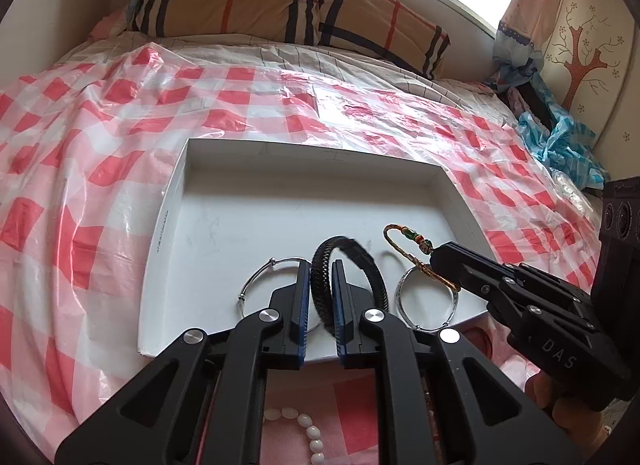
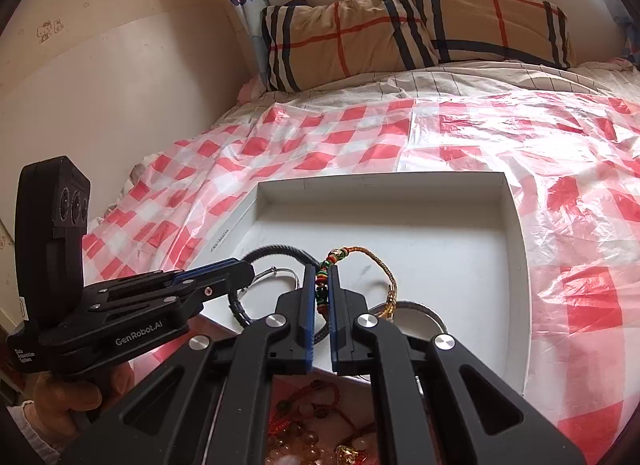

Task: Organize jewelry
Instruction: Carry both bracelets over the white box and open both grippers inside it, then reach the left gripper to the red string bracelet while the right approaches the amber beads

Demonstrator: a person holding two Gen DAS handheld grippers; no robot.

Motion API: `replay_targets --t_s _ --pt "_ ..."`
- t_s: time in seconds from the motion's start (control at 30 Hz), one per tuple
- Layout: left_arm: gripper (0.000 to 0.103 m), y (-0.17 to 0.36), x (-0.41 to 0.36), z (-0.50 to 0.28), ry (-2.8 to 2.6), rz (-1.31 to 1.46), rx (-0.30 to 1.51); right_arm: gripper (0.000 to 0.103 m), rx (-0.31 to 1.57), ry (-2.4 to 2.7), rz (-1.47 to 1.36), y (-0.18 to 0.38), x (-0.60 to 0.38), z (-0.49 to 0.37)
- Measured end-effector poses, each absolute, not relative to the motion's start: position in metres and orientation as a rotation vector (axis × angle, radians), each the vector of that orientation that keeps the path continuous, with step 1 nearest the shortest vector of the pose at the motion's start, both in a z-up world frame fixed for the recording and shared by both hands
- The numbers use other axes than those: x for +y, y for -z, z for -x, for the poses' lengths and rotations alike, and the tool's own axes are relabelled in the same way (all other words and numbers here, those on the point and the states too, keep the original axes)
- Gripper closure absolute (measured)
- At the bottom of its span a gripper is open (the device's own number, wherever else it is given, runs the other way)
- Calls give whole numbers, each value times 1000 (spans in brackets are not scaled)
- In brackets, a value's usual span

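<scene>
A shallow white tray [image 1: 248, 201] lies on the bed. My left gripper [image 1: 321, 271] is shut on a black braided bracelet [image 1: 360, 251] that stands upright over the tray's near part. My right gripper [image 2: 322, 275] is shut on a colourful beaded cord bracelet [image 2: 378, 263], held just above the tray floor; the left wrist view shows this gripper [image 1: 435, 256] coming in from the right. A thin silver bangle [image 1: 272, 270] and a wider silver bangle [image 1: 402, 299] lie flat in the tray. In the right wrist view the left gripper [image 2: 250, 267] reaches in from the left.
A red-and-white checked plastic sheet [image 1: 100, 137] covers the bed. A plaid pillow [image 1: 280, 1] lies at the far end under the window. A white bead string [image 1: 312, 431] and a heap of mixed jewelry [image 2: 312, 429] sit just before the tray's near edge. Crumpled blue plastic [image 1: 560, 141] lies far right.
</scene>
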State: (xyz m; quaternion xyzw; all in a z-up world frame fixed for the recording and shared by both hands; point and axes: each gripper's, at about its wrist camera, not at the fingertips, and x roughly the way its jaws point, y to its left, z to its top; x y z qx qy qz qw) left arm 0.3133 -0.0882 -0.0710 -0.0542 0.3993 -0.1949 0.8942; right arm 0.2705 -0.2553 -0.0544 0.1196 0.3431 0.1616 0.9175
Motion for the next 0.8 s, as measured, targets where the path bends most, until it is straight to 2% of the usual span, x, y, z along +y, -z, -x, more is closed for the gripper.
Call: replay_targets --t_s 0.1,0.2,0.47,0.67,0.8 --pt "94 73 -86 -313 398 115 837 95 718 -325 -253 57 -255 -272" --pt "91 73 -86 -310 394 112 837 73 704 -313 -264 55 -258 -268" --pt "80 72 -87 -304 398 105 837 73 695 -288 -282 51 -271 -247" --pt "66 69 -82 -294 394 104 832 72 716 -211 -320 54 -295 -222" --pt "63 70 -75 -288 385 110 840 72 775 -146 -339 68 -317 -206"
